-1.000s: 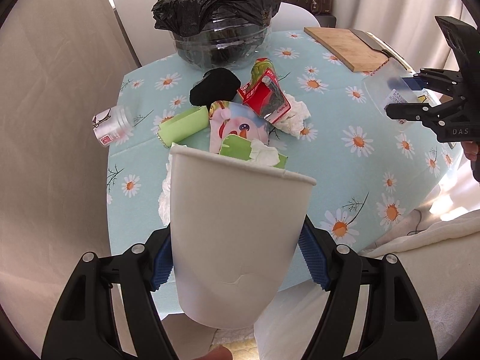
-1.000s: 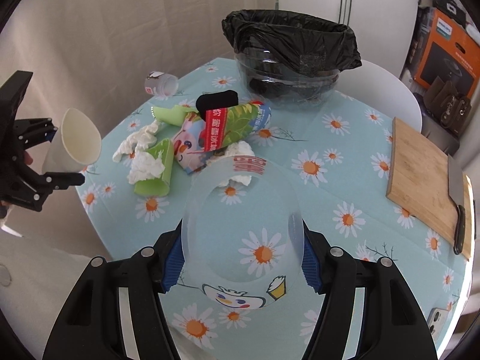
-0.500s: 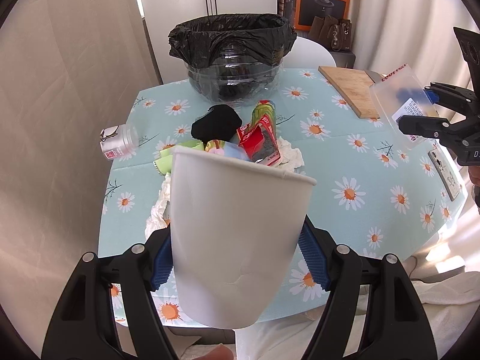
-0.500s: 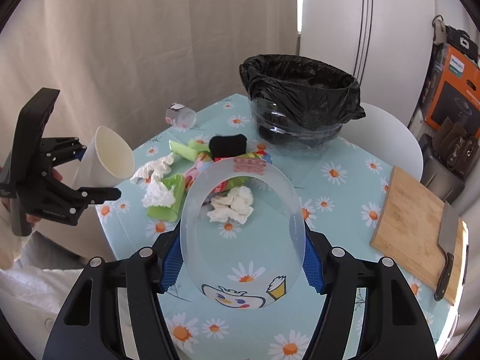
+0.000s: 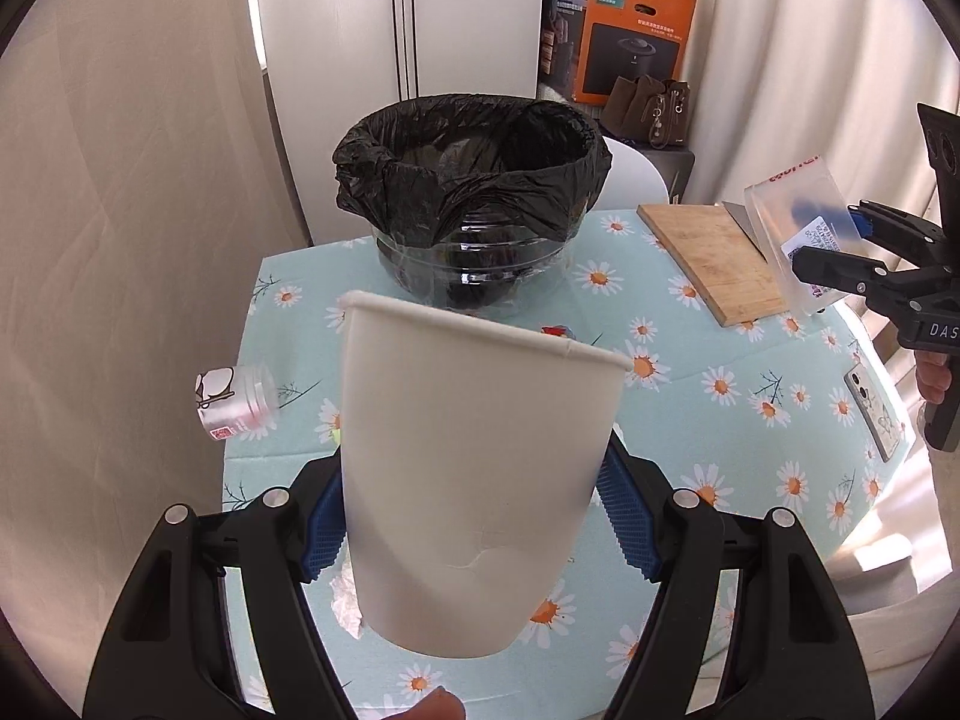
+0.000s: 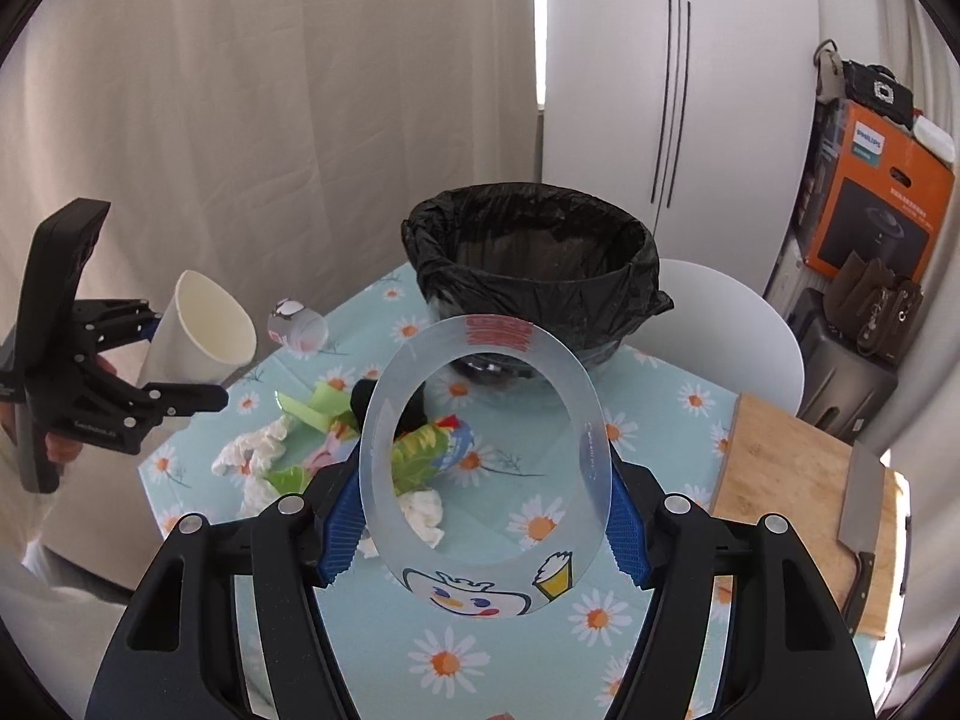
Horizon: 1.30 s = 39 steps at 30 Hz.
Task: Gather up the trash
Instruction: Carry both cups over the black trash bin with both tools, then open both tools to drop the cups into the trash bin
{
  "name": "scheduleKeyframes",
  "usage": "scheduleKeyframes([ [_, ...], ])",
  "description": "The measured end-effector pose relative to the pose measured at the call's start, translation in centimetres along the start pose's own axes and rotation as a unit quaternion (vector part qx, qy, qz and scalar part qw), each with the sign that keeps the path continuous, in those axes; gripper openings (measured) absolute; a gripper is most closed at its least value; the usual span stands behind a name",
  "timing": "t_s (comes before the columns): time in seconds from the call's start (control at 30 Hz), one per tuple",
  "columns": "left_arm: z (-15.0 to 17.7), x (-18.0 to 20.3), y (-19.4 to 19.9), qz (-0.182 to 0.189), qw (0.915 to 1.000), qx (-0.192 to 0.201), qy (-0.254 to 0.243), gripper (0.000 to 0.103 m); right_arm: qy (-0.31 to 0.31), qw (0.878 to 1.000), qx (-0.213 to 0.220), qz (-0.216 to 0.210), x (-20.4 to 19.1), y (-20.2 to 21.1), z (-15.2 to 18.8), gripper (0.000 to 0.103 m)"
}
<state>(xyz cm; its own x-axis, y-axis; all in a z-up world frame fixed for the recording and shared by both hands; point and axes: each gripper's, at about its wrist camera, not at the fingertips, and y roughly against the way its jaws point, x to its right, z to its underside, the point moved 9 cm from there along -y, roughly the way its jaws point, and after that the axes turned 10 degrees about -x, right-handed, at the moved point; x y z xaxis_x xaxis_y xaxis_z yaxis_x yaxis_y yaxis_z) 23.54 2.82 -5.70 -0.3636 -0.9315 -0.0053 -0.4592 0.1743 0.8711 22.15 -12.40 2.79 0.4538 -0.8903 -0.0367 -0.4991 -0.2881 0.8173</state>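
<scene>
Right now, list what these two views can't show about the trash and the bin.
- Left wrist view: the paper cup in the left tongs blocks most of the trash pile.
- Right wrist view: the clear plastic cup in the right tongs veils some wrappers.
- Both views: the bin's bottom is lost in the black liner's dark.

Cream curtains (image 6: 240, 120) hang in folds along the left side of the room. A bright vertical strip of daylight (image 6: 538, 30) shows between them and a tall white cabinet (image 6: 672, 90) at the far side, whose doors carry thin dark vertical handles. A round table (image 6: 660, 450) with a pale blue daisy-print cloth occupies the near centre. A white chair back (image 6: 732, 330) stands at its far edge. At far right, an orange and black carton (image 6: 882, 204) rests on dark storage, with a brown bag (image 6: 876, 306) in front.
</scene>
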Motion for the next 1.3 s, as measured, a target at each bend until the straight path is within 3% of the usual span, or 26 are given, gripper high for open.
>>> scheduleKeyframes([
  [0.47, -11.8, -2.7, -1.5, 0.043, 0.9977, 0.04, -0.032, 0.072, -0.021, 0.999, 0.032, 0.018, 1.7, -2.7, -8.8, 0.064],
  [0.7, -16.4, -3.0, -4.3, 0.059, 0.9963, 0.035, -0.051, 0.072, -0.037, 0.998, 0.039, 0.043, 3.7, -5.1, -12.3, 0.064],
  [1.1, -22.8, -3.1, -9.5, 0.085, 0.9907, 0.039, -0.098, 0.072, -0.064, 0.996, 0.027, 0.06, 6.3, -9.9, -15.6, 0.066],
  [1.17, -23.3, -3.1, -10.1, 0.099, 0.9896, 0.039, -0.097, 0.075, -0.07, 0.996, 0.027, 0.057, 6.7, -10.5, -15.8, 0.069],
  [1.2, -23.6, -3.1, -10.3, 0.1, 0.9895, 0.044, -0.095, 0.09, -0.072, 0.996, 0.026, 0.053, 6.8, -10.8, -16.0, 0.079],
  [1.23, -23.9, -3.3, -10.2, 0.095, 0.9899, 0.053, -0.09, 0.097, -0.073, 0.995, 0.028, 0.056, 7.0, -11.0, -16.2, 0.09],
  [1.3, -24.2, -3.7, -9.8, 0.096, 0.9898, 0.067, -0.081, 0.097, -0.071, 0.994, 0.036, 0.078, 7.3, -11.0, -16.5, 0.089],
])
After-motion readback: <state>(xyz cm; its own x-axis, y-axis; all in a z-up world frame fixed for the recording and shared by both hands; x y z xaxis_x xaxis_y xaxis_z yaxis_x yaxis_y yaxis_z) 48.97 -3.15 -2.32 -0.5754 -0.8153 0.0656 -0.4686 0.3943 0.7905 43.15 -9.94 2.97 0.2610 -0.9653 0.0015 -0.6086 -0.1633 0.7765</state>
